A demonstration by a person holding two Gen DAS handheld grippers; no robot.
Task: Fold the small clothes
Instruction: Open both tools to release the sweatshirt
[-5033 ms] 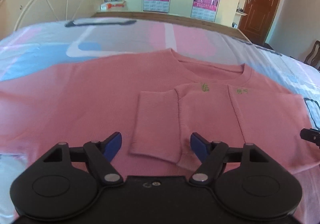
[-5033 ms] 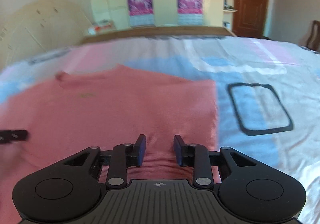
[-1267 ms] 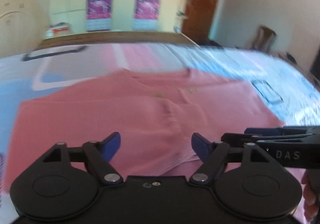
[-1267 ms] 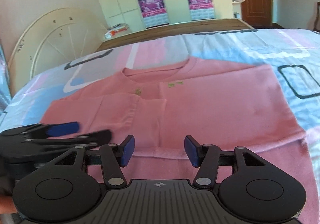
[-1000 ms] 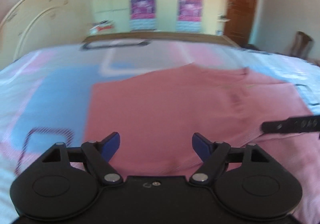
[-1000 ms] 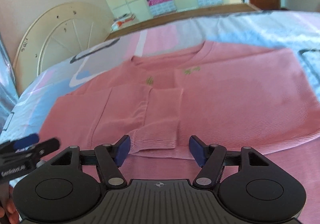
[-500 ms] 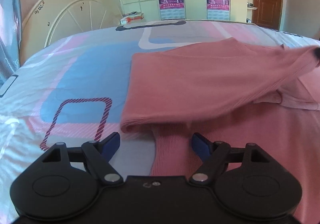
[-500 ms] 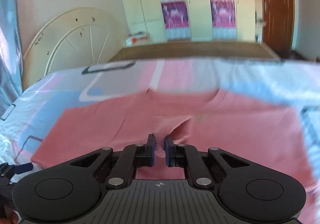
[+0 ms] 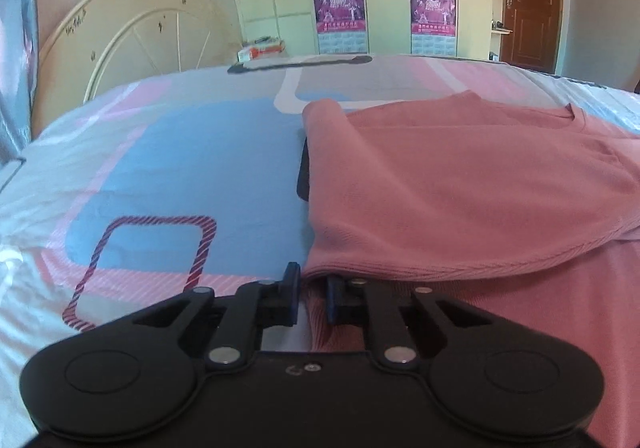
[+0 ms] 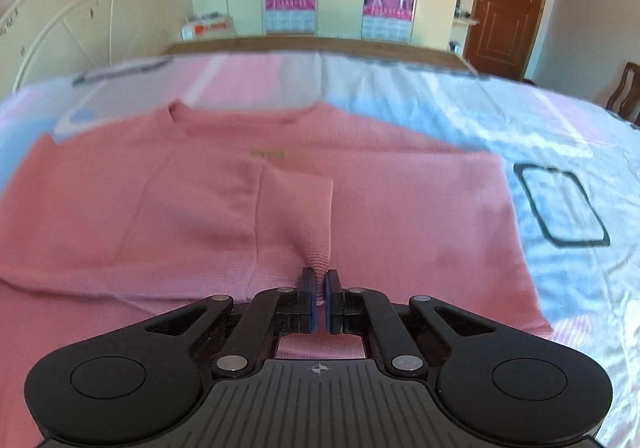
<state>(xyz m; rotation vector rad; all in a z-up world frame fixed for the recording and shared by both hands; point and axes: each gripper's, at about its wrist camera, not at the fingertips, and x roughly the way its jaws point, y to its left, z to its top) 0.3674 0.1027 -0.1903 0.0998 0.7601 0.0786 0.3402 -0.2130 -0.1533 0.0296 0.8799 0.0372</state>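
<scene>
My left tongs (image 9: 310, 298) closing on pink sweater (image 9: 460, 191) hem corner; right tongs (image 10: 319, 302) clamped on sleeve cuff (image 10: 316, 260). Sweater body lies ahead, neckline far.

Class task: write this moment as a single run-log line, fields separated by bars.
stage: folding pink sweater on bed | left gripper: closing on hem edge | right gripper: shut on sleeve cuff
</scene>
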